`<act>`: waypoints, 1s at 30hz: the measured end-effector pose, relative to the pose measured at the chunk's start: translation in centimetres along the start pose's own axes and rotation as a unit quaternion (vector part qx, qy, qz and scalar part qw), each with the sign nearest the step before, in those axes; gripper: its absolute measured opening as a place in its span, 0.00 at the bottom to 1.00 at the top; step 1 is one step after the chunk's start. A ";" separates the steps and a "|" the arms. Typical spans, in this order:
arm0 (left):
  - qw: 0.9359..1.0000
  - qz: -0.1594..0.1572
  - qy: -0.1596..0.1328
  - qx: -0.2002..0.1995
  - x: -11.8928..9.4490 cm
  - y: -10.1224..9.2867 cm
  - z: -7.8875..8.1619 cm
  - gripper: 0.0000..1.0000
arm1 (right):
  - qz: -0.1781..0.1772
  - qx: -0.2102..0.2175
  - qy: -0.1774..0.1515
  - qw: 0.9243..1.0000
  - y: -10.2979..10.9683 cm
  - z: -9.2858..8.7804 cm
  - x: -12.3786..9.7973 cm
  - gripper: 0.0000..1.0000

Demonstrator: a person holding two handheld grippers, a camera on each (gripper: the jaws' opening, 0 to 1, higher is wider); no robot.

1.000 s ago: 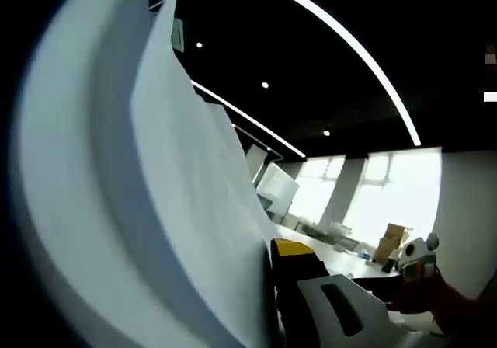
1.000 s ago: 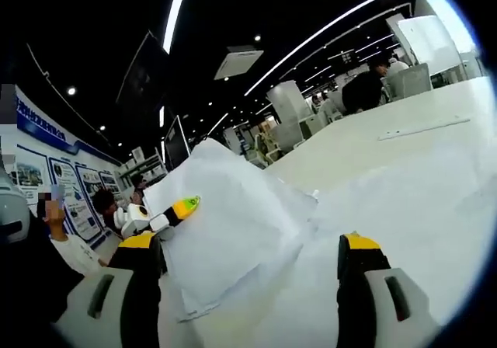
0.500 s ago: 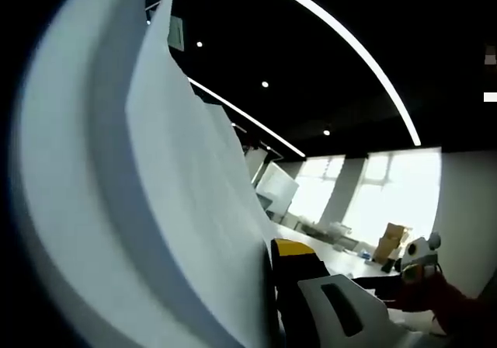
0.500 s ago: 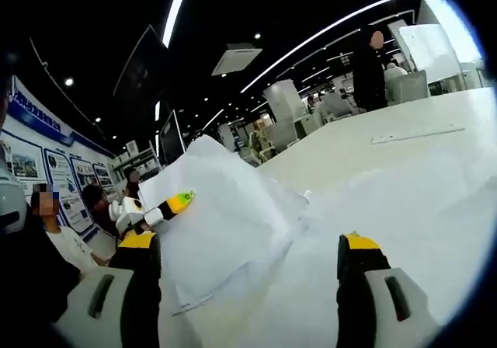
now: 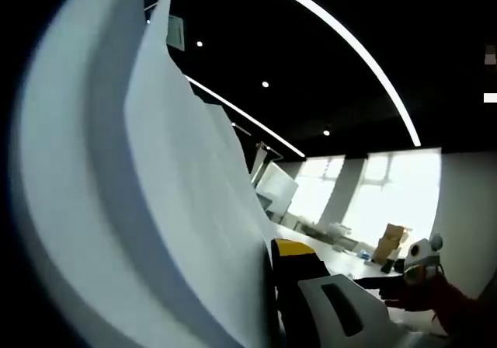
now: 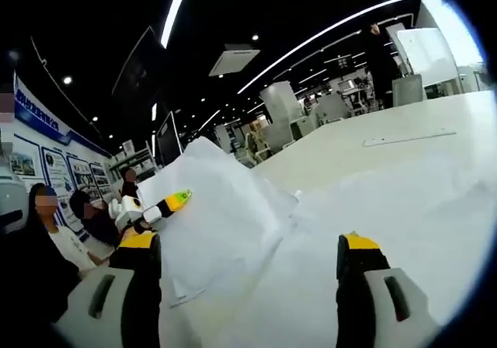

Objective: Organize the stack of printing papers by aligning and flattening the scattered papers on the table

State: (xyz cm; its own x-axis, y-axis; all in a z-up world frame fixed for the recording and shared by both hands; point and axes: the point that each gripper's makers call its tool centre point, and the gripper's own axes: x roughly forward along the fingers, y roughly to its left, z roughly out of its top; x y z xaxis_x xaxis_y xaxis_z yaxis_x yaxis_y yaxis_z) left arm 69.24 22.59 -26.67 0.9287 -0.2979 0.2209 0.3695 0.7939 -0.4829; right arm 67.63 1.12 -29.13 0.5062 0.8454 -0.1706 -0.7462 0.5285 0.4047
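Right gripper view: right claw (image 6: 247, 286) wide apart, over papers (image 6: 225, 224).

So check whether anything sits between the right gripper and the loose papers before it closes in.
Nothing visible does. The right gripper stands open above the white table, and the lifted papers lie just ahead, with the left gripper at their far edge.

A big open showroom-style office: black ceiling with long white light strips (image 6: 326, 31), blue illustrated wall display panels (image 6: 31, 150), white desks (image 6: 404, 142), bright windows (image 5: 388, 189)
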 end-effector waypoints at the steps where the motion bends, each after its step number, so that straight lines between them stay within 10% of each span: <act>1: 1.000 0.000 0.000 0.000 0.0 0.0 0.0 0.10 | -0.002 -0.001 0.000 1.000 -0.1 0.0 -0.2 0.89; 30: 1.000 -0.001 0.003 -0.003 0.0 -0.1 -0.1 0.10 | -0.056 -0.005 0.000 0.998 -2.4 -1.1 -5.1 0.89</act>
State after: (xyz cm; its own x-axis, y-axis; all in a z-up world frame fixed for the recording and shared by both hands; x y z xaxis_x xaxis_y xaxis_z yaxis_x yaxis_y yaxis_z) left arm 69.23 22.47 -26.72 0.9280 -0.3029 0.2168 0.3718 0.7901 -0.4874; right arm 66.36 -4.42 -30.21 0.5875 0.7803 -0.2144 -0.6887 0.6212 0.3739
